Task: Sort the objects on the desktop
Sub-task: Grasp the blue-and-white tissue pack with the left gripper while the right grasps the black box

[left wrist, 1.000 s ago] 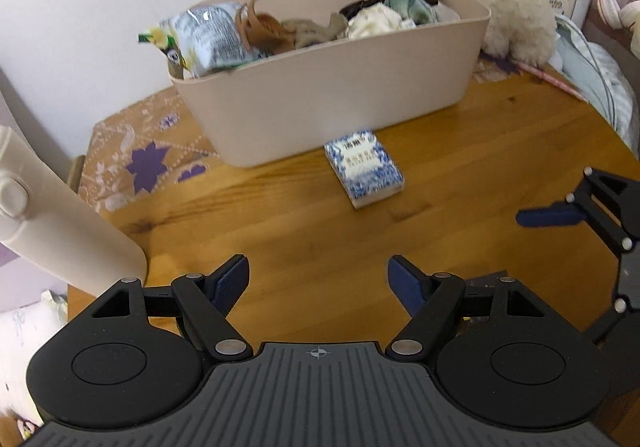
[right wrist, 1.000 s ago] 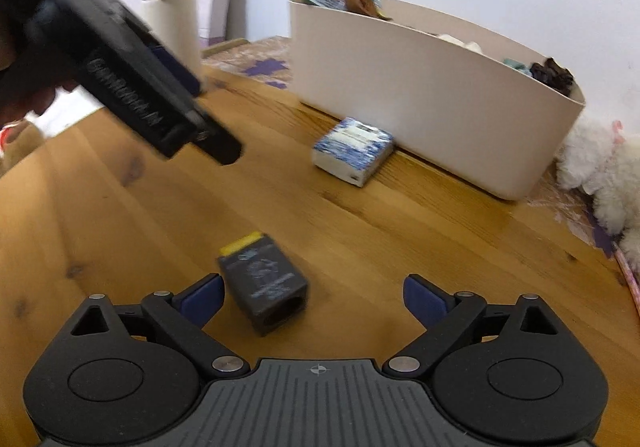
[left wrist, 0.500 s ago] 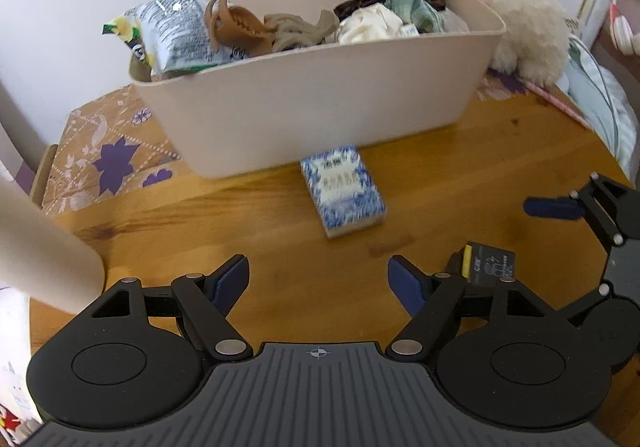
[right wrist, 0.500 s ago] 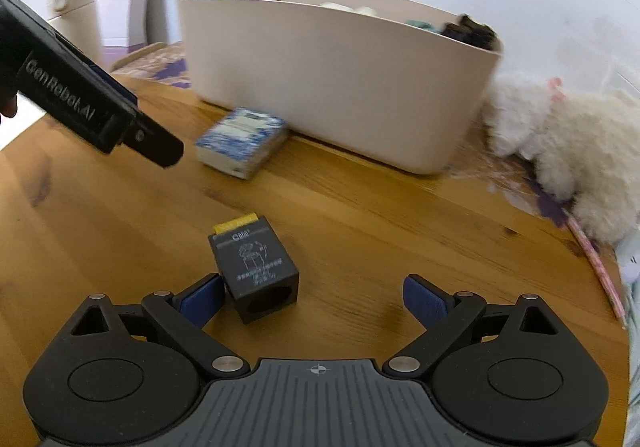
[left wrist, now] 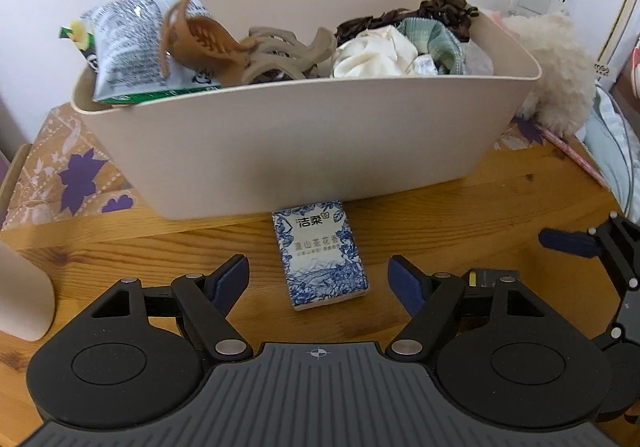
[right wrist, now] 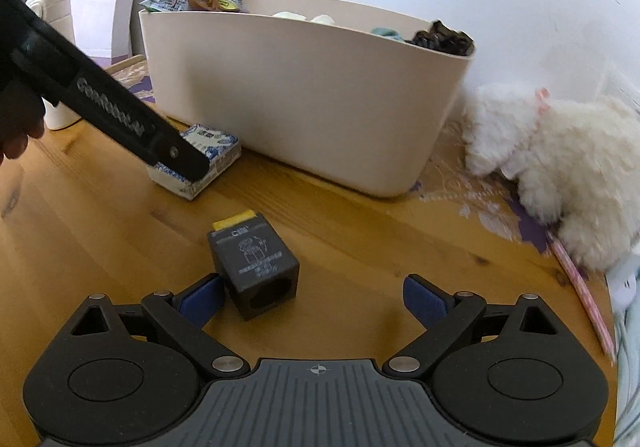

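A blue-and-white tissue pack (left wrist: 320, 259) lies on the wooden table just in front of the beige bin (left wrist: 304, 151). My left gripper (left wrist: 318, 279) is open, and the pack's near end sits between its fingers. In the right wrist view one left finger (right wrist: 176, 155) hangs over the pack (right wrist: 214, 151). A small black box with a yellow end (right wrist: 254, 271) rests on the table beside the left finger of my open right gripper (right wrist: 312, 297). The box (left wrist: 490, 274) shows only partly in the left wrist view.
The bin (right wrist: 304, 99) holds a snack bag (left wrist: 132, 47), hair claws (left wrist: 224, 51) and cloth items. A white plush toy (right wrist: 560, 175) lies to its right. A cream bottle (right wrist: 56, 27) stands at the left, and a patterned mat (left wrist: 68, 175) lies under the bin.
My left gripper has moved forward to the tissue pack, which now sits between its fingers. My right gripper has swung right and edged forward; the black box is closer to its left finger.
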`<state>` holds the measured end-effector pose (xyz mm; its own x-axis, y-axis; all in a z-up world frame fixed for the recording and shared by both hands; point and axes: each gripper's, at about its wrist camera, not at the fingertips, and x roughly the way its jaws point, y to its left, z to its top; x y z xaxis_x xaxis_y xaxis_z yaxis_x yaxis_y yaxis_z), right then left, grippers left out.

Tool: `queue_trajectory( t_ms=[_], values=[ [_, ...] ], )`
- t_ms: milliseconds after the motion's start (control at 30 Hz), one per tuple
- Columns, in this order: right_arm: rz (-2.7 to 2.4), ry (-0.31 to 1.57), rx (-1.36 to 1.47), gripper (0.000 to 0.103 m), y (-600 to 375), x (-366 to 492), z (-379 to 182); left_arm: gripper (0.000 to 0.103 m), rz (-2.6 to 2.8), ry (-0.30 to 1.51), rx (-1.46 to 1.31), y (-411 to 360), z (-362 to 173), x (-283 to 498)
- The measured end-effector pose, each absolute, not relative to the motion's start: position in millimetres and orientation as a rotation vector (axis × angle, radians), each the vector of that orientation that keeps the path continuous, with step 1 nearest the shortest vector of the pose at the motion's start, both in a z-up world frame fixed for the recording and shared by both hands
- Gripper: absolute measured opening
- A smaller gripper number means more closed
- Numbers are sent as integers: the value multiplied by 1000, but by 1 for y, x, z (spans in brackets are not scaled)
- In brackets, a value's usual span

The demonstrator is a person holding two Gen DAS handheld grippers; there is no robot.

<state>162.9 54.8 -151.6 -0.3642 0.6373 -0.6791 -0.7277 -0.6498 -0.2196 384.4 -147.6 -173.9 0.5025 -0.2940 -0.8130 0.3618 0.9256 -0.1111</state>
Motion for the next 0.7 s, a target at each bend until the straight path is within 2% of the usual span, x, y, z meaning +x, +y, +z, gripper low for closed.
queue_trajectory(
  t_ms=[367,433,533,600,633,700],
  values=[
    [2076,162,-976,95,73,145,-152,78,-378,986,85,-155,-186,392],
    [2082,185,-971,91,73,145,-152,78,-374,979,91,-158,-187,393],
    [2102,196,-963,74,72,146,-150,78,-362,991,79,-159,-190,396],
    [2111,196,-963,52,72,145,-148,75,-365,1006,77,-159,-194,398],
    [2114,197,-966,47,72,144,-147,73,-366,1005,87,-159,-195,397],
    [2115,200,-974,30,72,143,-147,57,-391,974,115,-160,-194,395]
  ],
)
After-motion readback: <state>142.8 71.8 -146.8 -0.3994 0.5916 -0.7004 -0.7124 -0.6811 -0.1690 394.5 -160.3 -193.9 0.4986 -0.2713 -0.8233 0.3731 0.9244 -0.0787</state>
